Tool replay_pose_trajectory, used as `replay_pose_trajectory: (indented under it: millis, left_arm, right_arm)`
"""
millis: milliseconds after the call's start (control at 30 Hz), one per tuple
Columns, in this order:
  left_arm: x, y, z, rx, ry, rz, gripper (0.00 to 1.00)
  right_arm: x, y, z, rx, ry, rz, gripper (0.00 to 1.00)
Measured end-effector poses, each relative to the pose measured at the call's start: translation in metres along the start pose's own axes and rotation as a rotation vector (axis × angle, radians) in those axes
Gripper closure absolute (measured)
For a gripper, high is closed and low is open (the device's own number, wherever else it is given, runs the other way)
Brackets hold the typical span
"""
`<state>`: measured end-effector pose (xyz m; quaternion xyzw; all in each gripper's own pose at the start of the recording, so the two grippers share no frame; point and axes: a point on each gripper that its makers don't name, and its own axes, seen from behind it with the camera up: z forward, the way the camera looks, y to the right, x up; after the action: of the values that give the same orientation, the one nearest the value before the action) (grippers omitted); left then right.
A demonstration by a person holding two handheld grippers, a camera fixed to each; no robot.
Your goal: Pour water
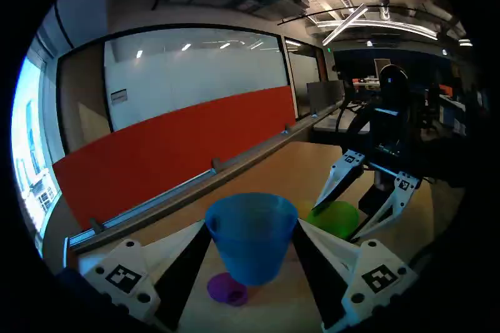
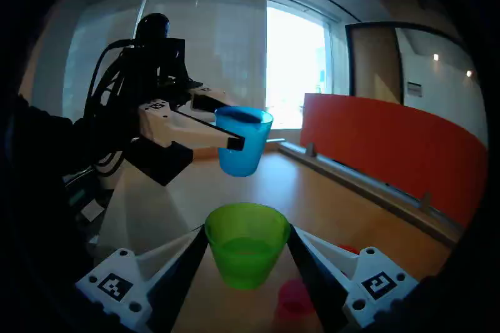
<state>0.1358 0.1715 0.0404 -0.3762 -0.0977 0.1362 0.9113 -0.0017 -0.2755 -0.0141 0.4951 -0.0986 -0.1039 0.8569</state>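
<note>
A blue plastic cup (image 1: 252,242) stands upright between my left gripper's (image 1: 250,252) two white fingers, which press on its sides above the wooden table (image 1: 294,164). The right gripper view shows that blue cup (image 2: 242,140) held up in the air by the left gripper (image 2: 240,133). A green cup (image 2: 247,250) is clamped upright in my right gripper (image 2: 247,258); a liquid line shows near its bottom. From the left gripper view, the green cup (image 1: 335,217) sits lower and to the right, held by the right gripper (image 1: 337,214).
A small purple cup (image 1: 227,288) rests on the table below the blue cup. A pink cup (image 2: 294,300) lies under the green one. An orange divider panel (image 1: 175,145) with a metal rail runs along the table's far edge. A person's dark sleeve (image 2: 44,145) holds the left gripper.
</note>
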Motion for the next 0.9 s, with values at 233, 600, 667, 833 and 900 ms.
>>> replay_pose_trajectory:
  millis: [233, 600, 667, 833, 900]
  left_arm:
    - [-0.033, 0.01, 0.005, -0.037, -0.077, -0.012, 0.14]
    - [-0.077, 0.026, 0.01, -0.085, -0.166, -0.031, 0.13]
    - [-0.083, 0.029, 0.011, -0.095, -0.18, -0.035, 0.13]
    - [-0.099, 0.035, 0.013, -0.11, -0.213, -0.032, 0.13]
    - [-0.105, 0.037, 0.013, -0.114, -0.227, -0.03, 0.13]
  right_arm:
    - [-0.014, 0.001, 0.001, 0.001, -0.049, -0.007, 0.08]
    - [-0.041, -0.001, 0.005, 0.023, -0.132, -0.004, 0.08]
    - [-0.046, -0.002, 0.006, 0.03, -0.147, -0.004, 0.08]
    - [-0.057, -0.004, 0.009, 0.043, -0.178, -0.004, 0.08]
    - [-0.061, -0.004, 0.01, 0.048, -0.189, -0.004, 0.08]
